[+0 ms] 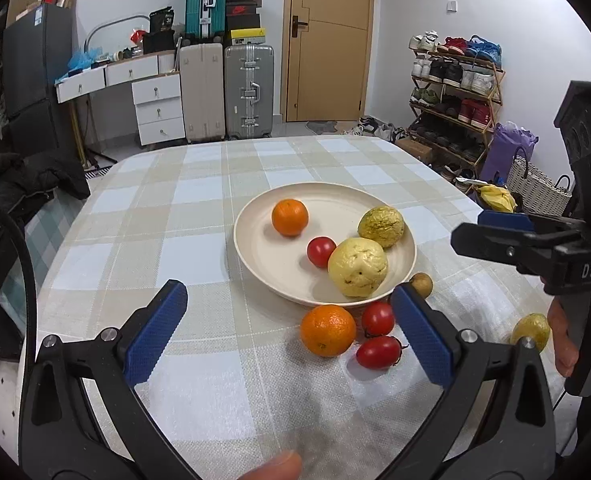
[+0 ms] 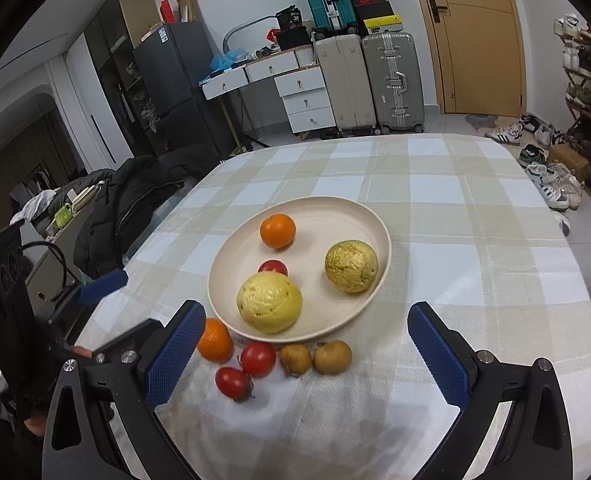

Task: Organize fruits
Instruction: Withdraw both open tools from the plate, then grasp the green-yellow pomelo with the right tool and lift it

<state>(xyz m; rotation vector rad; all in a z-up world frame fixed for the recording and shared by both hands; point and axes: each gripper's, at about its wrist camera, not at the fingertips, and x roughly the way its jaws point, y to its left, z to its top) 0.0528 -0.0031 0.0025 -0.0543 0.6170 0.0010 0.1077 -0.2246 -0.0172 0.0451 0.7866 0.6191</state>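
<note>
- Left tool (image 1: 291, 332) fills the bottom of the left wrist view, blue pads spread wide with nothing pinched. Right tool (image 2: 307, 354) does the same in the right wrist view: fully spread, empty.
- Just past the left tool's tips, lower middle of frame, a loose orange (image 1: 327, 335) and two small tomatoes (image 1: 378, 335) sit on the checked cloth of the surface (image 1: 199, 248). The tomatoes are right beside the right-hand pad, not touching as far as I can tell.
- In the right wrist view the same bunch lies between the pads, and two small brown fruits (image 2: 315, 357) sit next to the tomatoes, all hugging the near rim of the plate.
- Middle of frame: the cream plate (image 1: 255, 260) holds a pale yellow wrinkly fruit (image 1: 357, 267) at its near edge, a tomato (image 1: 321, 251) touching it, a greener-gold wrinkly fruit (image 1: 381, 227) to the right, and an orange (image 1: 289, 217) toward the far side.
- Far back, upper frame: suitcases (image 1: 227, 92) and a door (image 1: 327, 40).
</note>
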